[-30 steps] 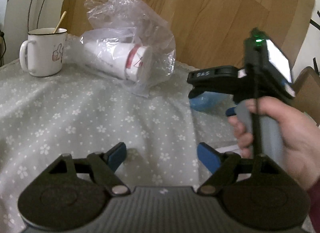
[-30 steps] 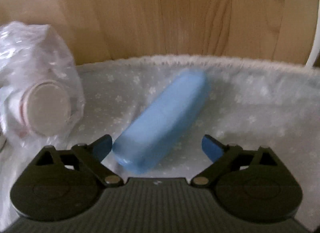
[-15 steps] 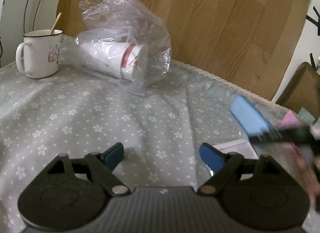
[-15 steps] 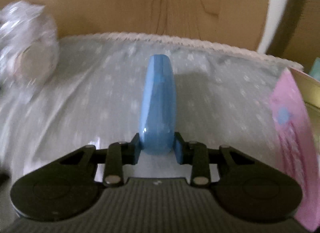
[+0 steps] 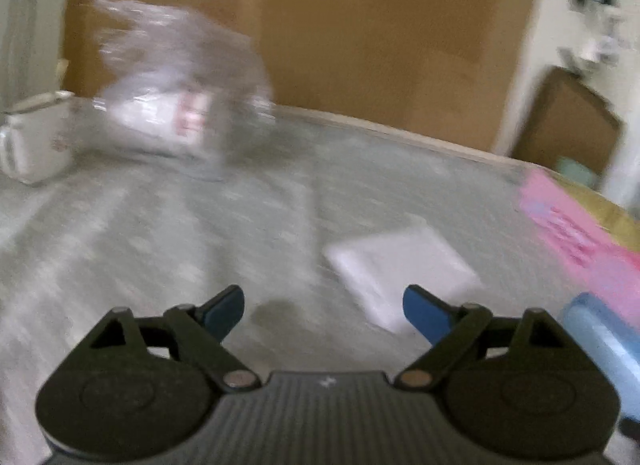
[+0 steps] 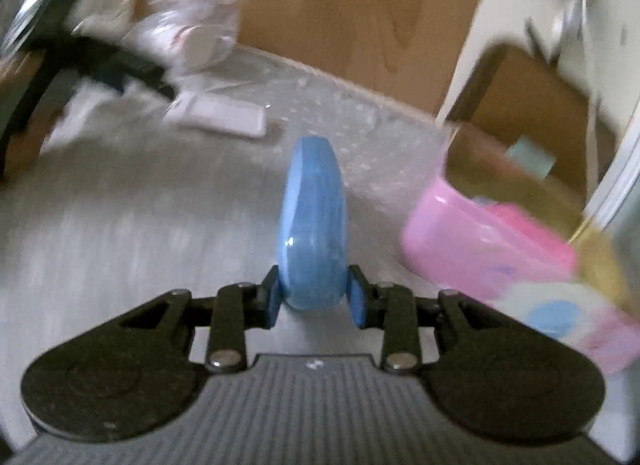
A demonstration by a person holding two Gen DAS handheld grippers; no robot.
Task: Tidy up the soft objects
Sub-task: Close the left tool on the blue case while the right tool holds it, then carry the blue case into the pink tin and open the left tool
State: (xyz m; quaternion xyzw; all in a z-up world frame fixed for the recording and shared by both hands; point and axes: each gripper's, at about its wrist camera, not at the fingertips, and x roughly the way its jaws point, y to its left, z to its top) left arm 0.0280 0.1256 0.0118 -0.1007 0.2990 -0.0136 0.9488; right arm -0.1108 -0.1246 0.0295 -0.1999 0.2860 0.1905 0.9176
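Note:
My right gripper is shut on a long soft blue pack and holds it above the grey flowered tablecloth; the pack also shows at the lower right of the left wrist view. A pink soft pack lies in a yellow-brown box at the right, also in the left wrist view. My left gripper is open and empty over the cloth, with a flat white pack just ahead of its right finger. The left gripper shows blurred at the far left of the right wrist view.
A clear plastic bag with a white paper cup lies at the back left beside a white mug. A wooden board stands behind the table. A brown chair is at the right. Both views are motion-blurred.
My right gripper closed on the blue pack, lifted it and carried it right toward the box with the pink pack. My left gripper swung right, bringing the white pack into view.

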